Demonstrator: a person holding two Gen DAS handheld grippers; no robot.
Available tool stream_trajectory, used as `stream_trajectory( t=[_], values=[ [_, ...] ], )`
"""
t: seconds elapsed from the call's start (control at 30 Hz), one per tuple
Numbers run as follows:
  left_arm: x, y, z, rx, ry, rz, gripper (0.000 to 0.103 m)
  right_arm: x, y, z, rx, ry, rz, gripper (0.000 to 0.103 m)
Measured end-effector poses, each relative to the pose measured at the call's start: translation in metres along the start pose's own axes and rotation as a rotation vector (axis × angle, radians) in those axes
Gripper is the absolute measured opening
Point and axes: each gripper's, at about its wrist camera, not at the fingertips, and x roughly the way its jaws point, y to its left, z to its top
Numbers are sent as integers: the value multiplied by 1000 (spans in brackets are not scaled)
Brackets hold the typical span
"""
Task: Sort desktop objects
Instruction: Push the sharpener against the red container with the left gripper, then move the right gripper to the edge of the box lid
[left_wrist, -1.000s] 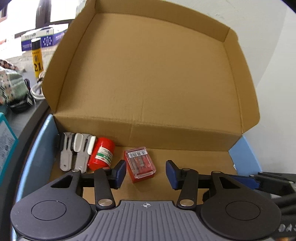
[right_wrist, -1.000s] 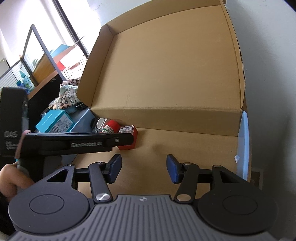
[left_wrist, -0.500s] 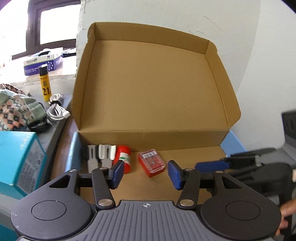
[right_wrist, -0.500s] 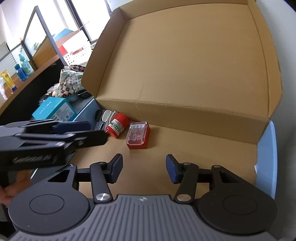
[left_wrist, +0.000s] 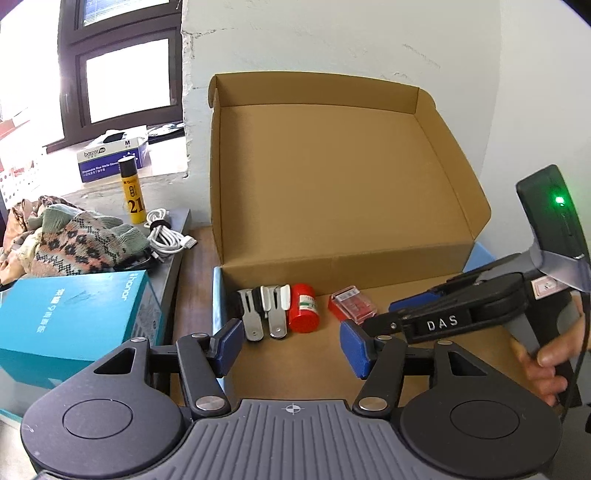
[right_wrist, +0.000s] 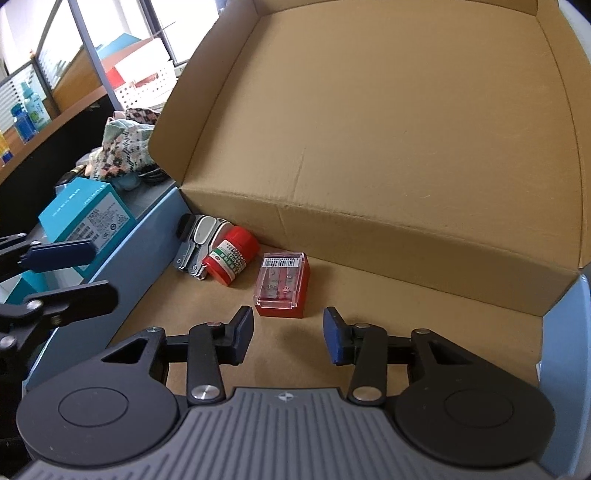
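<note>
On the grey ledge left of the desk we see a teal box (left_wrist: 70, 314) at its near edge, a knitted cloth (left_wrist: 74, 240) behind it, a coiled white cable (left_wrist: 166, 236) just beside the cloth, and a yellow tube (left_wrist: 133, 188) upright near the far edge. A blue carton (left_wrist: 110, 157) sits on the windowsill.

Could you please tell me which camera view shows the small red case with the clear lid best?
The right wrist view: the small red case with the clear lid lies close ahead, its barcode label and contents visible. The left wrist view shows it farther off, smaller and at an angle.
</note>
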Motion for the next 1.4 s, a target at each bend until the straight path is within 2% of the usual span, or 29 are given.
stream_trajectory(
  t=[0.93,1.13,1.4],
  values=[
    [-9,27,-8,-54,11,17,63,21,28,13,1,-30,44,44],
    [-9,32,-3,-71,4,30,63,5,22,12,15,-55,35,44],
    [-9,32,8,-66,-20,34,63,-43,1,3,57,-103,-34,45]
  ],
)
